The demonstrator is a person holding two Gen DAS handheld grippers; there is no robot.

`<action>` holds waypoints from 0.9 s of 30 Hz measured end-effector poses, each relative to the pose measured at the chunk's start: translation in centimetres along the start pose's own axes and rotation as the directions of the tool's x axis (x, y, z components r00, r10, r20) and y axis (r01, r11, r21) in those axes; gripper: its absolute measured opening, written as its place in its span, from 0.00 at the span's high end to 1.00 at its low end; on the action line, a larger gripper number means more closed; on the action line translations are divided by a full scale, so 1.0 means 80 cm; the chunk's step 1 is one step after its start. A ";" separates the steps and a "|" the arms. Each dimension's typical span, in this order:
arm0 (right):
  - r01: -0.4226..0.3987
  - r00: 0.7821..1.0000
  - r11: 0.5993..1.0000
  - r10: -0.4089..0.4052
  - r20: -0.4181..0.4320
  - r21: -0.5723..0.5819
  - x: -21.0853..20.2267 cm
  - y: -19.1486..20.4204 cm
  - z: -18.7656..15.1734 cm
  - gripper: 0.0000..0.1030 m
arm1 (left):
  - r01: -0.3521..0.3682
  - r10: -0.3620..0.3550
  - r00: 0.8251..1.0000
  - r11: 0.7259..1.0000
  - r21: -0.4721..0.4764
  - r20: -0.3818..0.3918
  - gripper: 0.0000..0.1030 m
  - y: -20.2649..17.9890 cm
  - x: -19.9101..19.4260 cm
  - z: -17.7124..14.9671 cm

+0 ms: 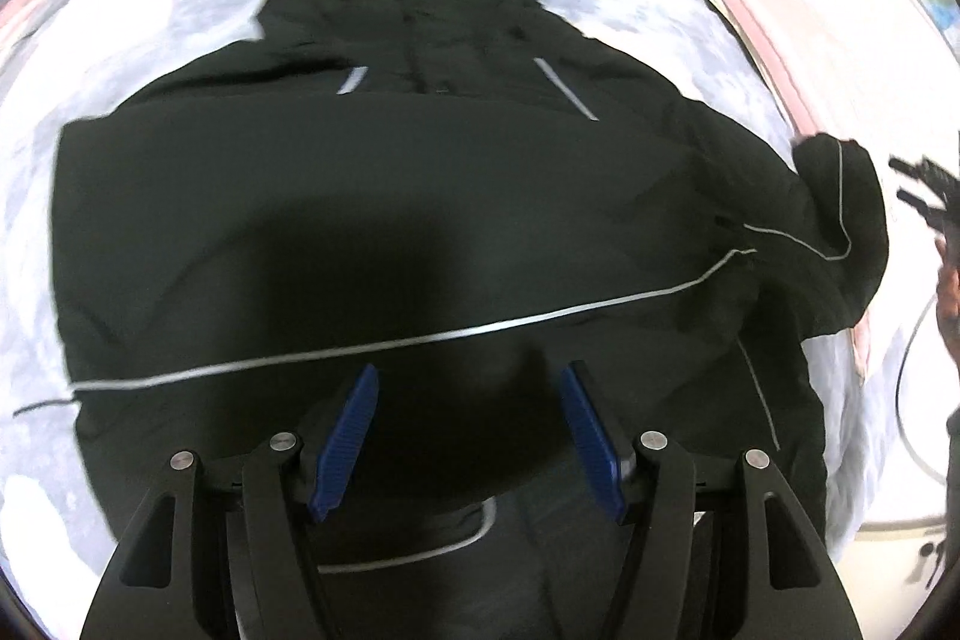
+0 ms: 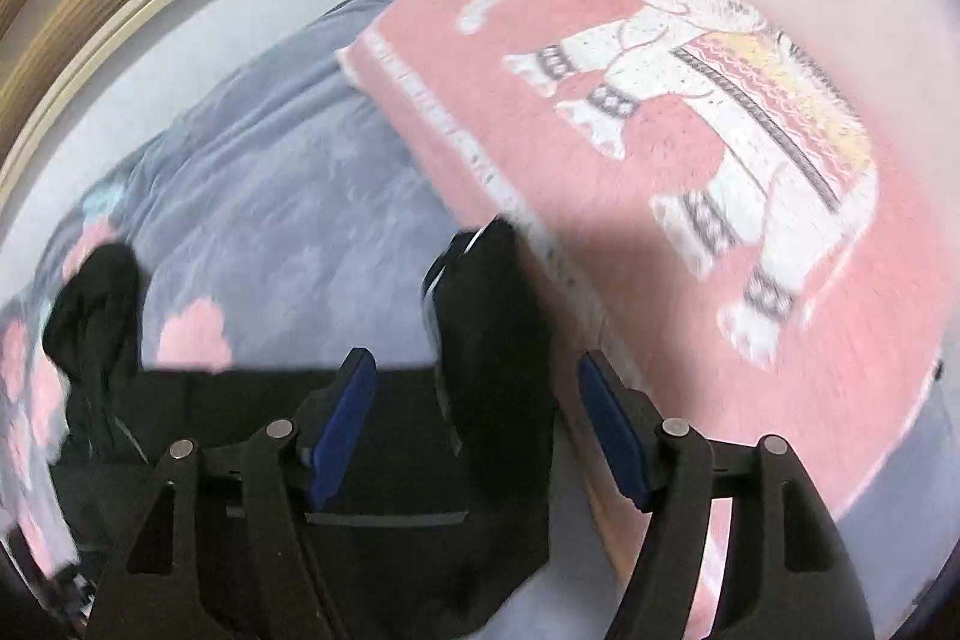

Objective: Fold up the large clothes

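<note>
A large black hooded jacket point(image 1: 390, 196) with thin grey reflective stripes lies spread on a blue-grey blanket point(image 1: 150, 9), hood at the far end. My left gripper point(image 1: 468, 376) is open and empty, hovering over the jacket's lower half. The jacket's right sleeve point(image 1: 840, 214) is bunched at the right edge. In the right wrist view my right gripper point(image 2: 477, 364) is open, with that black sleeve point(image 2: 486, 340) rising between its blue pads point(image 2: 345, 436) without being pinched. More black jacket fabric point(image 2: 384, 466) lies below it.
A pink blanket with a white elephant pattern point(image 2: 690, 147) lies folded to the right of the jacket, also in the left wrist view point(image 1: 780, 39). The blue-grey floral blanket point(image 2: 270, 196) covers the bed. A wooden frame edge point(image 2: 120, 9) curves at the far left.
</note>
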State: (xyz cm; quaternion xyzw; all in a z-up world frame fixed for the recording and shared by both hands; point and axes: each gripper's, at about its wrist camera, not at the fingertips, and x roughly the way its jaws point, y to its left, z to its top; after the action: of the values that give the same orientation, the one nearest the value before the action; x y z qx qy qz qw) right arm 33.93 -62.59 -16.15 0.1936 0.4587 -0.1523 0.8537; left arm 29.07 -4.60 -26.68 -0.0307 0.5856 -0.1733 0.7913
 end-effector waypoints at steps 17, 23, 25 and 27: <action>-0.003 1.000 0.996 0.006 0.029 -0.089 -0.016 -0.016 -0.003 0.83 | -0.021 0.022 0.998 1.000 0.022 -0.052 0.37 -0.012 0.046 0.014; 0.172 0.982 0.980 -0.179 0.067 0.102 -0.065 -0.142 -0.042 0.85 | -0.035 0.033 0.999 0.999 -0.031 -0.037 0.37 0.001 0.057 0.013; 0.152 0.988 0.973 -0.153 -0.005 0.174 -0.038 -0.175 -0.059 0.85 | -0.064 0.063 0.997 0.998 -0.023 -0.043 0.37 -0.003 0.064 0.012; 0.181 0.982 0.968 -0.170 -0.076 0.175 -0.002 -0.183 -0.075 0.85 | -0.101 0.101 0.994 0.995 0.004 -0.052 0.37 -0.009 0.070 0.013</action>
State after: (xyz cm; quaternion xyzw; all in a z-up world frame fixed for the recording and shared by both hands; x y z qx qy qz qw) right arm 23.04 -72.62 -21.82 0.2334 0.4840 -0.2626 0.8015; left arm 31.27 -7.16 -31.28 0.0038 0.6067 -0.1343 0.7835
